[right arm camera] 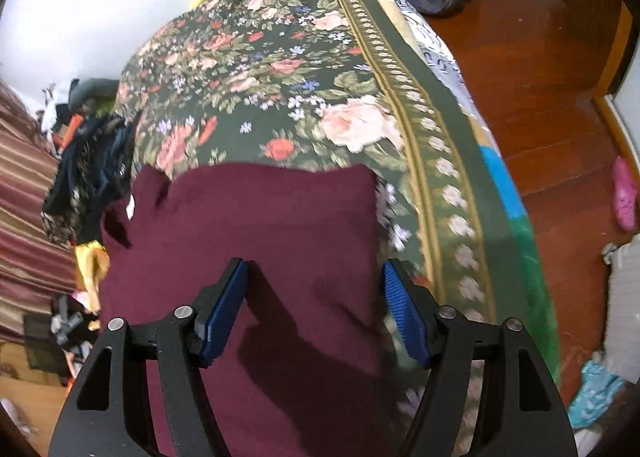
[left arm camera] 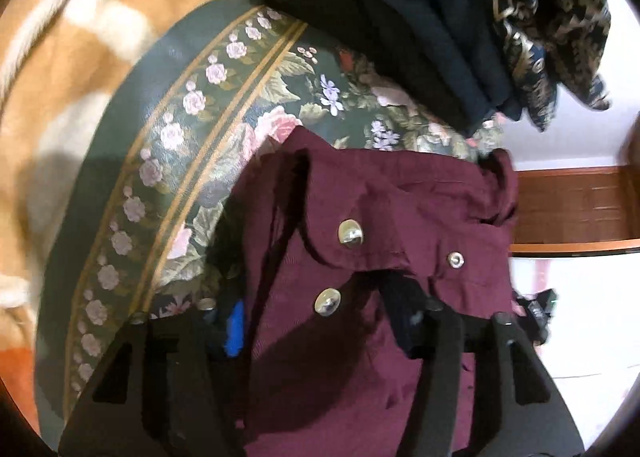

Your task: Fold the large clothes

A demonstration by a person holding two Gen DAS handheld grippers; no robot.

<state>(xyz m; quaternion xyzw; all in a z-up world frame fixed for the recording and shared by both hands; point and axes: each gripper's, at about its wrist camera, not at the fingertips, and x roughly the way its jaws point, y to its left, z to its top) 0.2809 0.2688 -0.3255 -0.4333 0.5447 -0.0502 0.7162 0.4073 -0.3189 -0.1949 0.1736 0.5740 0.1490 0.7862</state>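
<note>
**Maroon garment spread on the bed, both grippers over it**

The maroon garment (right arm camera: 256,249) lies on the floral bedspread (right arm camera: 280,77), directly below and ahead of the right gripper (right arm camera: 314,309). In that view it looks largely flat, with a straight far edge and its right edge passing just inside the right-hand pad. The jaws stand apart above the cloth and nothing is pinched between them.

Under the left gripper (left arm camera: 320,317) the same garment (left arm camera: 380,217) is bunched: a flap with snap buttons (left arm camera: 350,234) sits rumpled just ahead of the fingers, and cloth drapes between the jaws. The blue pad on one side is partly hidden by fabric, so I cannot tell whether this gripper is pinching the cloth or only standing in it.

The step in hand appears to be taking hold for a fold. To do it well, each gripper should probably catch a single edge or corner, not a wad. The buttoned flap likely needs smoothing first, or the fold will trap a lump.

Beyond the left gripper lies a heap of dark clothes (left arm camera: 460,37), well apart from the garment's middle.
</note>
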